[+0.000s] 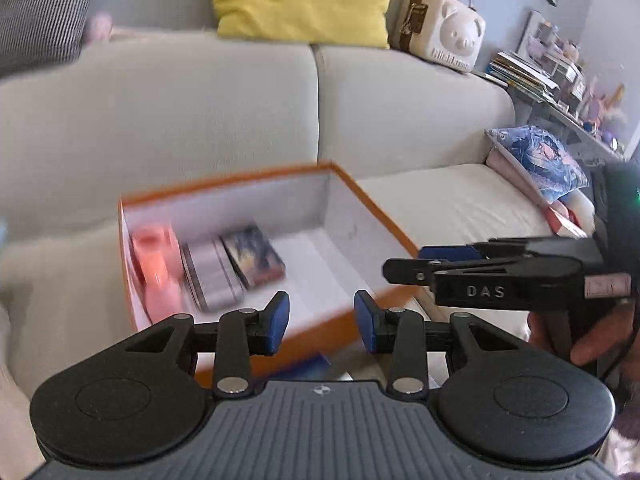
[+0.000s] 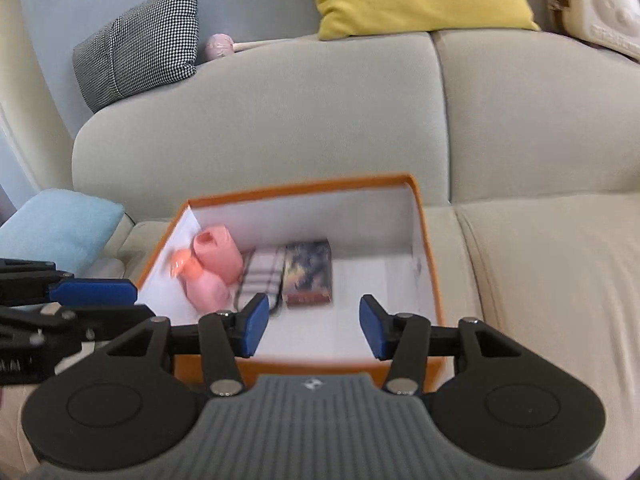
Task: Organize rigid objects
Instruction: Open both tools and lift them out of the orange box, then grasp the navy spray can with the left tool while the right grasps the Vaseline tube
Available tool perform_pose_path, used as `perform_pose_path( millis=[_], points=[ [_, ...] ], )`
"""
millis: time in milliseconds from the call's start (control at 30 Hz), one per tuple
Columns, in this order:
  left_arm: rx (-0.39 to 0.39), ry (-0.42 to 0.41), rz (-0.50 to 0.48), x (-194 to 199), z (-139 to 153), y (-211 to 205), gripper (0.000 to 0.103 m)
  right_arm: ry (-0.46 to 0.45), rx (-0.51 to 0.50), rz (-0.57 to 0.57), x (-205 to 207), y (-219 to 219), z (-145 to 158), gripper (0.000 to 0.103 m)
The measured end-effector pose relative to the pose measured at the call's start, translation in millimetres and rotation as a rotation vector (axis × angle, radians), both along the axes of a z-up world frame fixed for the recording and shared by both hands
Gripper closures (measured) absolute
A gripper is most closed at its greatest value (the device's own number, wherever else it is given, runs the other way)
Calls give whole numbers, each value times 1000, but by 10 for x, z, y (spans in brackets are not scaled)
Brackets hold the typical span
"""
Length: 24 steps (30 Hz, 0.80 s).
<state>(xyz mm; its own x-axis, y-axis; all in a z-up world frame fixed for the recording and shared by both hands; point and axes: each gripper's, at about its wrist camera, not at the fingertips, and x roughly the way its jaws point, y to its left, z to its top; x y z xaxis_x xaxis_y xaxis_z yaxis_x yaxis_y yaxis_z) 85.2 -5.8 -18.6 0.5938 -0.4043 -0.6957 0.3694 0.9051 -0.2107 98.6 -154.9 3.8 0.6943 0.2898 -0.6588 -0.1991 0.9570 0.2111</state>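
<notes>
An orange box (image 1: 224, 181) with a white inside sits on the sofa seat; it also shows in the right wrist view (image 2: 304, 189). Inside lie a pink bottle-like item (image 2: 212, 268), a striped flat case (image 2: 262, 276) and a dark printed box (image 2: 307, 272). They also show in the left wrist view: pink item (image 1: 156, 264), striped case (image 1: 210, 276), dark box (image 1: 254, 258). My left gripper (image 1: 322, 322) is open and empty at the box's near edge. My right gripper (image 2: 314, 328) is open and empty above the box's near side. A blue object (image 1: 304, 366) lies partly hidden below the box's front.
The beige sofa (image 2: 540, 260) carries a yellow cushion (image 1: 304, 0), a checked cushion (image 2: 140, 44), a light blue cushion (image 2: 60, 228) and a blue printed bag (image 1: 540, 160). A cream bear-shaped case (image 1: 444, 28) stands on the backrest. A cluttered shelf (image 1: 560, 80) is at right.
</notes>
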Motion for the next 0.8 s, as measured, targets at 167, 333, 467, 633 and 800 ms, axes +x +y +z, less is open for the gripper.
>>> perform_pose_path(
  millis=[167, 333, 467, 633, 800],
  points=[
    [-62, 123, 79, -284, -353, 126, 58, 47, -24, -40, -390, -67, -315, 51],
    [-6, 229, 130, -478, -684, 277, 58, 123, -6, 14, -666, 31, -643, 52],
    [7, 228, 224, -514, -803, 462, 58, 182, -56, 54, -724, 232, -913, 53],
    [159, 142, 206, -448, -829, 442, 51, 240, -141, 107, -683, 436, -1130, 54],
    [310, 133, 80, -351, -941, 282, 48, 284, -157, 108, -631, 466, -1259, 54]
  ],
)
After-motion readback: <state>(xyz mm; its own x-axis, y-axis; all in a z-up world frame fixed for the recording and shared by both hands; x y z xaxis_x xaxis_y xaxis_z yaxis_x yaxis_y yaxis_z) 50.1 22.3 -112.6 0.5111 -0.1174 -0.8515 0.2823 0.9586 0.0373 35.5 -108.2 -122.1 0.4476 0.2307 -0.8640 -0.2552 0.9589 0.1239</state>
